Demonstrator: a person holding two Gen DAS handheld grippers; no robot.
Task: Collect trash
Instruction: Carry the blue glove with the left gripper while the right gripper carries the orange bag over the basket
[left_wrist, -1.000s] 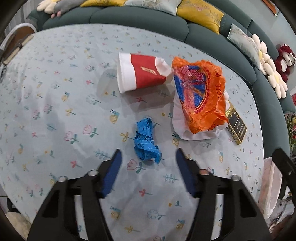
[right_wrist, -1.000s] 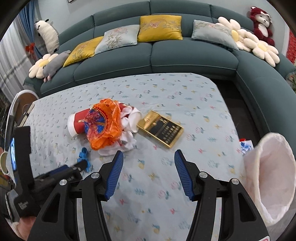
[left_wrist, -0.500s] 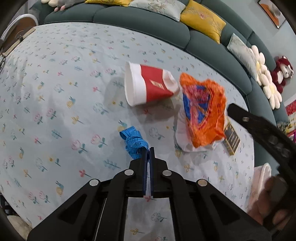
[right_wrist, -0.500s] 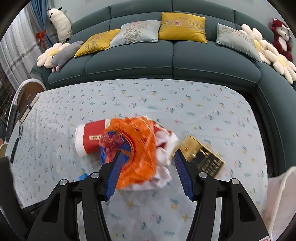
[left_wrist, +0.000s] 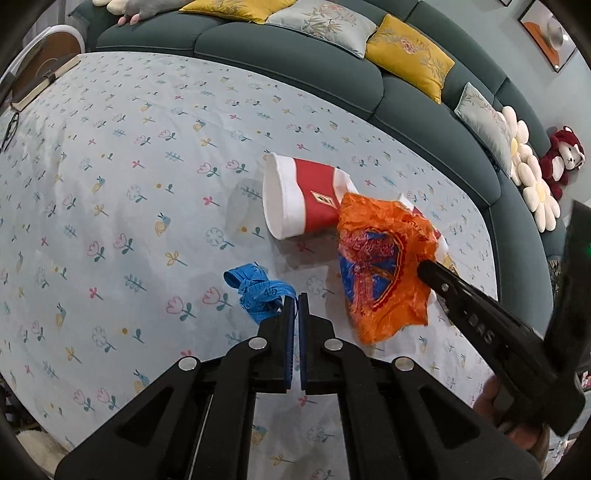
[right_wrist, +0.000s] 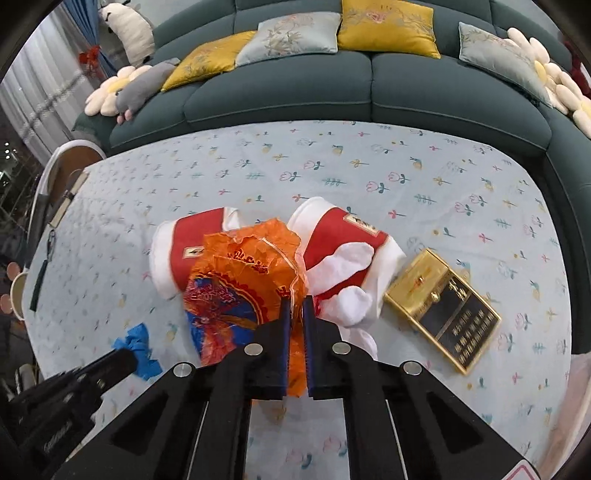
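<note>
While both grippers are pinching trash, you're mid-pickup: left gripper (left_wrist: 297, 301) is clamping the blue tape (left_wrist: 258, 290) at frame centre, right gripper (right_wrist: 296, 304) is gripping the orange wrapper (right_wrist: 240, 291) lying over the red cups (right_wrist: 343, 240). Next you're probably lifting both clear and carrying them to a bin.

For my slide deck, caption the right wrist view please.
Right gripper shut on orange bag beside two red cups.
</note>
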